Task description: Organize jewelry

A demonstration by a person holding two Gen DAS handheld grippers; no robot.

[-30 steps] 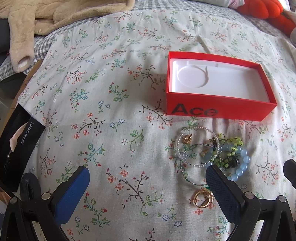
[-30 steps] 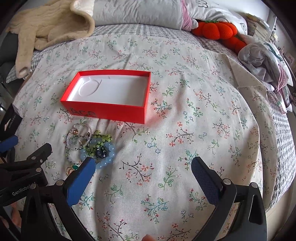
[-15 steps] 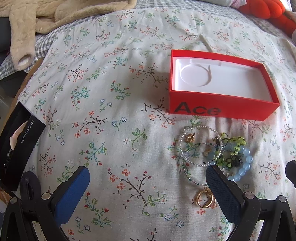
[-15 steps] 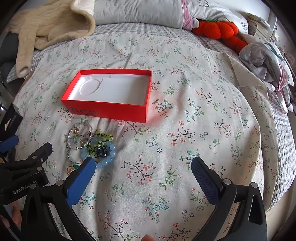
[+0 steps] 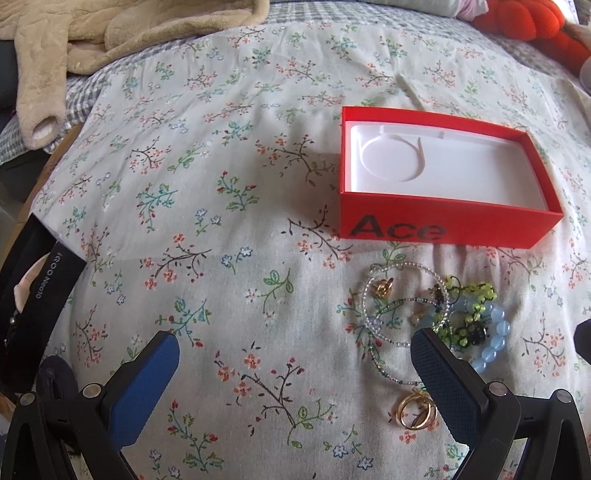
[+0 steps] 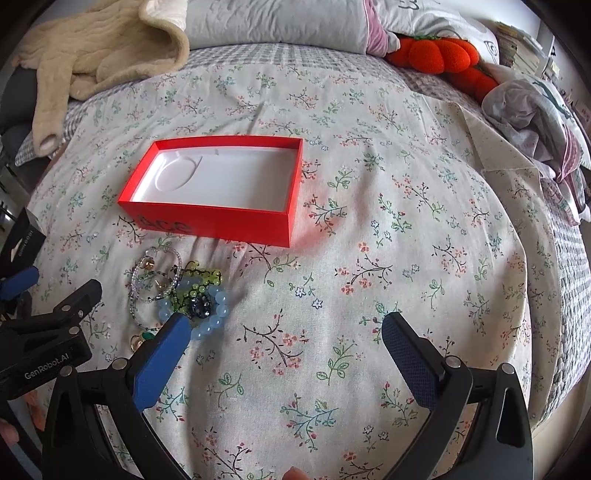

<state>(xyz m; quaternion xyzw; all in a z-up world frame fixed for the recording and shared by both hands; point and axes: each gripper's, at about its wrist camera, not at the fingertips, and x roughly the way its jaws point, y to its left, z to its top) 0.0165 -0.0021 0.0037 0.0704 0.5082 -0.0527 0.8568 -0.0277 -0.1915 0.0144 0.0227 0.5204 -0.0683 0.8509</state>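
A red box (image 5: pixel 436 229) marked "Ace", with an empty white tray inside, lies open on the flowered bedspread; it also shows in the right wrist view (image 6: pixel 218 218). In front of it lies a tangled pile of jewelry (image 5: pixel 436 314): a clear bead bracelet (image 5: pixel 402 269), green beads (image 5: pixel 476 295), a pale blue bead bracelet (image 5: pixel 495 339) and gold rings (image 5: pixel 415 410). The pile also shows in the right wrist view (image 6: pixel 184 295). My left gripper (image 5: pixel 295 365) is open and empty, its right finger beside the pile. My right gripper (image 6: pixel 284 339) is open and empty, right of the pile.
A black box (image 5: pixel 33 295) sits at the bed's left edge. A beige fleece garment (image 6: pixel 92 62) and pillows (image 6: pixel 277 26) lie at the back, an orange plush pumpkin (image 6: pixel 432 55) and crumpled clothes (image 6: pixel 532 110) at the right.
Both grippers have drifted slightly back and down, so the box and jewelry sit a little higher in view. Both stay open. The jewelry has not moved.
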